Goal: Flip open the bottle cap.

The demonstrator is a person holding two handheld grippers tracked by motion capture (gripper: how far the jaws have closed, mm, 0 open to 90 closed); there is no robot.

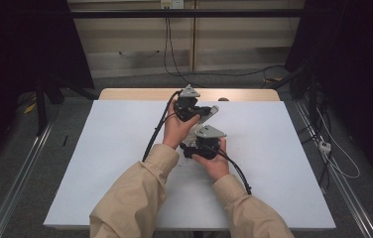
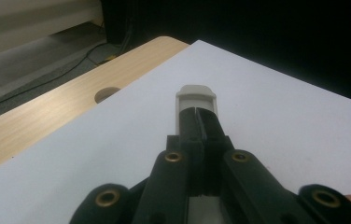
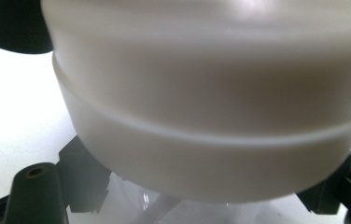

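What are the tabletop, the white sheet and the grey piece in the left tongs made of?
Tabletop: looks like wood or laminate, pale grain, soft sheen. Sheet: matte white, possibly paper or board; hard to tell. Grey piece: likely moulded plastic, smooth with rounded edges.

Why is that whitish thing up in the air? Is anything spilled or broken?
Nothing looks spilled or broken. Both grippers clamp one whitish object above the white board: the left gripper pinches its flat end, the right gripper its rounded part.

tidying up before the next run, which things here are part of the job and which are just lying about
In the job: beige piece in the left tool; white-lidded container in the right tool.
Lying about: floor cables, power strip.
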